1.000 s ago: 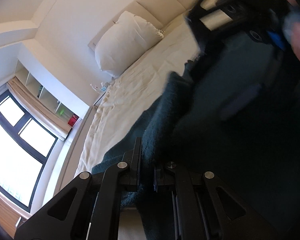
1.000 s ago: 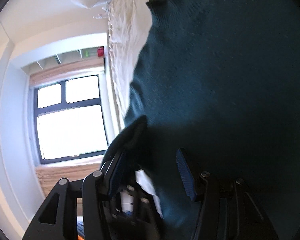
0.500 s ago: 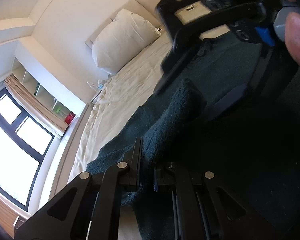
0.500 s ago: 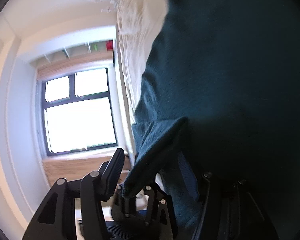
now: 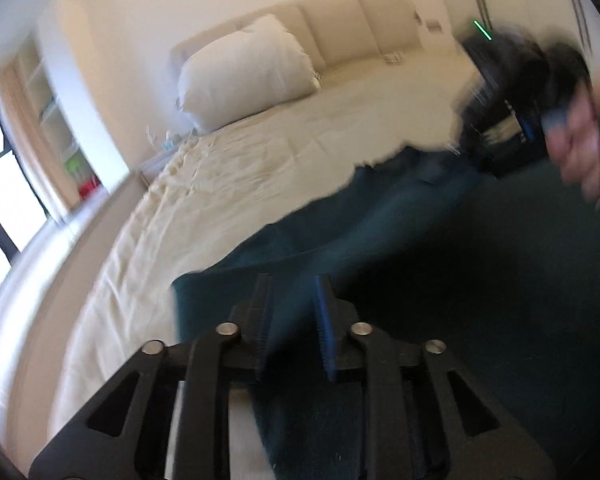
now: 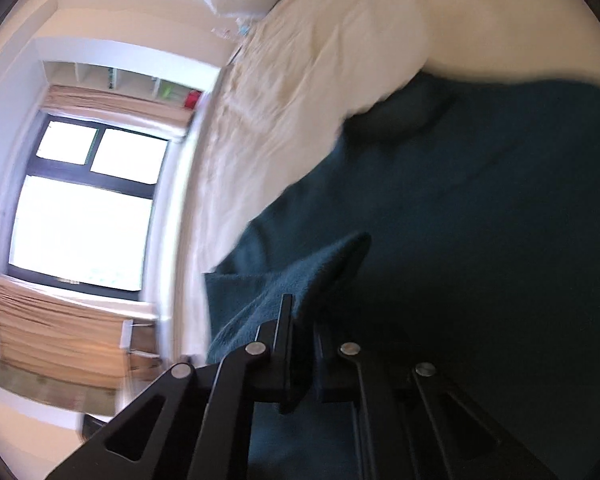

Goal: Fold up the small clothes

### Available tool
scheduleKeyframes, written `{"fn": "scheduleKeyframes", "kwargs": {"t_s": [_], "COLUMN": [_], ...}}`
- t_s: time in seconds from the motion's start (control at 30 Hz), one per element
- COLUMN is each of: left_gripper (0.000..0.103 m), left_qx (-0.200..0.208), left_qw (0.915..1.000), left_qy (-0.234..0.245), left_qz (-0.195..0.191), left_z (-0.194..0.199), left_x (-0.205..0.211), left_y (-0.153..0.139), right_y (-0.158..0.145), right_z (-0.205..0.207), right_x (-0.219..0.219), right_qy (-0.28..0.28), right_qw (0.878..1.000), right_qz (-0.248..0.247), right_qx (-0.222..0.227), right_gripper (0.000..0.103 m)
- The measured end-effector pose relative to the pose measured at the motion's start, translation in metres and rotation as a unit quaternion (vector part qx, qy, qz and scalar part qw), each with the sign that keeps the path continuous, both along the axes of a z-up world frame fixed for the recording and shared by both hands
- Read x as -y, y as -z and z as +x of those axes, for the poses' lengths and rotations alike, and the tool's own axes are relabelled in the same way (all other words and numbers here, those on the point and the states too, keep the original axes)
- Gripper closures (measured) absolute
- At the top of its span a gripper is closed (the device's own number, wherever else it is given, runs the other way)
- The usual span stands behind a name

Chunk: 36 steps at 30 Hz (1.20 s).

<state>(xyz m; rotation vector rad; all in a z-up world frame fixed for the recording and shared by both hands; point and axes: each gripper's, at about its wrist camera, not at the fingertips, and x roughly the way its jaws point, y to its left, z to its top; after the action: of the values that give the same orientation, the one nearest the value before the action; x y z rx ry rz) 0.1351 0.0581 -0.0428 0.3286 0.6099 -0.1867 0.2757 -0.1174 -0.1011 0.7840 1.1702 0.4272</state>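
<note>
Both claws work over a dark teal knitted garment spread on the cream bed sheet. Left claw: its jaws are opening, a narrow gap between the pads, with teal cloth seen in that gap but not pressed. Right claw: pinched tight on a raised fold of the garment. A white pillow lies by the headboard, and a blurred hand shows at the right edge of the left view.

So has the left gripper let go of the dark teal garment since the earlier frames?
Yes. The left gripper was clamped on the dark teal garment; now its jaws are opening and it sits higher over the cream bed sheet.
</note>
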Motion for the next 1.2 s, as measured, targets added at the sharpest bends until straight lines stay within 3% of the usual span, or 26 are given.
{"fn": "scheduleKeyframes", "kwargs": {"t_s": [0.03, 0.07, 0.1, 0.17, 0.3, 0.5, 0.57, 0.7, 0.93, 0.97, 1.03, 1.2], "left_gripper": [0.069, 0.05, 0.046, 0.046, 0.047, 0.061, 0.061, 0.061, 0.063, 0.063, 0.063, 0.063], "left_qx": [-0.008, -0.017, -0.023, -0.041, -0.052, -0.083, -0.103, -0.133, -0.189, -0.196, -0.191, -0.176], "left_qw": [0.9995, 0.9978, 0.9945, 0.9875, 0.9813, 0.9798, 0.978, 0.9775, 0.9714, 0.9717, 0.975, 0.9793], "left_qy": [-0.01, -0.028, -0.053, -0.087, -0.106, -0.097, -0.095, -0.078, -0.079, -0.081, -0.082, -0.078], "left_qz": [-0.029, -0.058, -0.087, -0.125, -0.152, -0.154, -0.155, -0.143, -0.12, -0.103, -0.078, -0.062], "left_z": [0.003, 0.008, 0.014, 0.03, 0.051, 0.085, 0.089, 0.1, 0.133, 0.136, 0.137, 0.137], "left_x": [-0.014, -0.031, -0.051, -0.081, -0.107, -0.097, -0.088, -0.06, -0.022, -0.015, -0.009, -0.008], "left_y": [-0.006, -0.01, -0.015, -0.02, -0.03, -0.028, -0.022, -0.002, 0.048, 0.058, 0.072, 0.08], "right_y": [-0.003, -0.005, -0.007, -0.005, 0.0, 0.015, 0.014, 0.02, 0.022, 0.022, 0.022, 0.021], "right_z": [-0.001, -0.002, -0.003, -0.007, -0.015, -0.014, -0.015, -0.025, -0.031, -0.032, -0.035, -0.04], "right_x": [0.011, 0.024, 0.039, 0.07, 0.102, 0.122, 0.121, 0.12, 0.125, 0.124, 0.127, 0.13], "right_qy": [0.004, 0.01, 0.018, 0.041, 0.061, 0.087, 0.083, 0.061, 0.062, 0.059, 0.059, 0.059], "right_qw": [1.0, 0.998, 0.997, 0.995, 0.99, 0.985, 0.984, 0.981, 0.987, 0.987, 0.988, 0.989], "right_qz": [-0.028, -0.056, -0.074, -0.092, -0.131, -0.148, -0.159, -0.18, -0.148, -0.145, -0.138, -0.132], "right_qx": [0.003, 0.005, 0.006, -0.001, -0.008, -0.02, -0.017, -0.021, -0.029, -0.029, -0.031, -0.036], "right_gripper": [0.095, 0.095, 0.095, 0.095, 0.095, 0.095, 0.095, 0.093, 0.091, 0.09, 0.09, 0.09]}}
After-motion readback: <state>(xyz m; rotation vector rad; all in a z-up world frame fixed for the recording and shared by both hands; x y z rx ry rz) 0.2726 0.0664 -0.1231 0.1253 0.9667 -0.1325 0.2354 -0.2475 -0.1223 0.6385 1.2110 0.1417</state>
